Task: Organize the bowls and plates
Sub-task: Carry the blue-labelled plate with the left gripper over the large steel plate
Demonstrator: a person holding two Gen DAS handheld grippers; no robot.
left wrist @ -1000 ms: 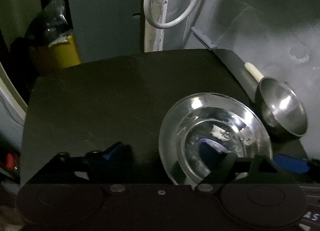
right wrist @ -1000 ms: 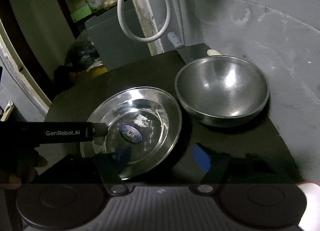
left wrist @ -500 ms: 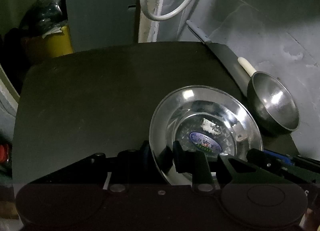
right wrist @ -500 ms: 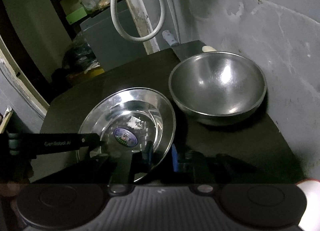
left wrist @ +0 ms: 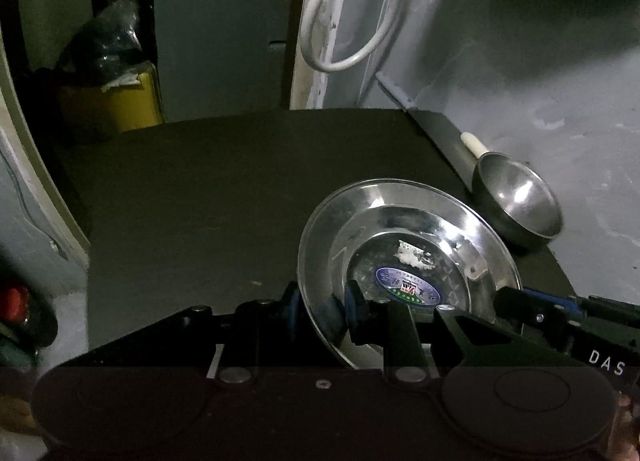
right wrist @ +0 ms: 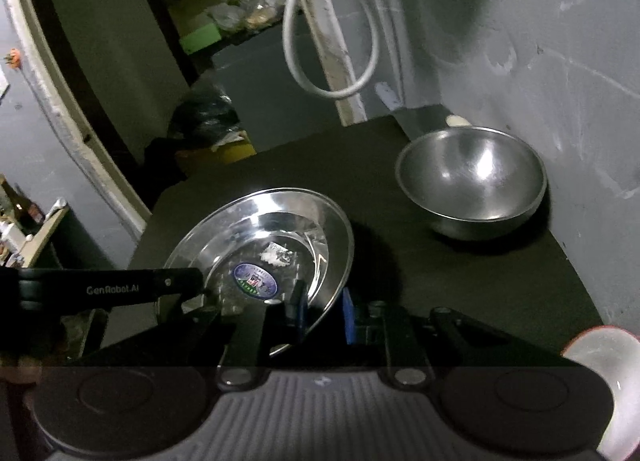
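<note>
Both tongs grip the same steel plate (left wrist: 404, 245), one on each side of its rim. The left tongs (left wrist: 322, 311) are closed on the plate's near-left rim, one blue pad outside the rim and the other inside against the shiny well. The right tongs (right wrist: 324, 311) are closed on the plate's near-right rim, again with a pad on either face. In the left wrist view the right tongs reach in from the lower right edge of the picture to the plate's rim. The plate sits tilted over the dark tabletop (left wrist: 208, 197), toward its near right part; a round blue label shows in its middle with a torn white scrap just beyond it. A steel bowl (right wrist: 472, 185) stands upright at the tabletop's far right corner, close to the grey wall (right wrist: 540, 61), apart from the plate. A white hose loop (left wrist: 348, 21) hangs beyond the tabletop's far edge.
</note>
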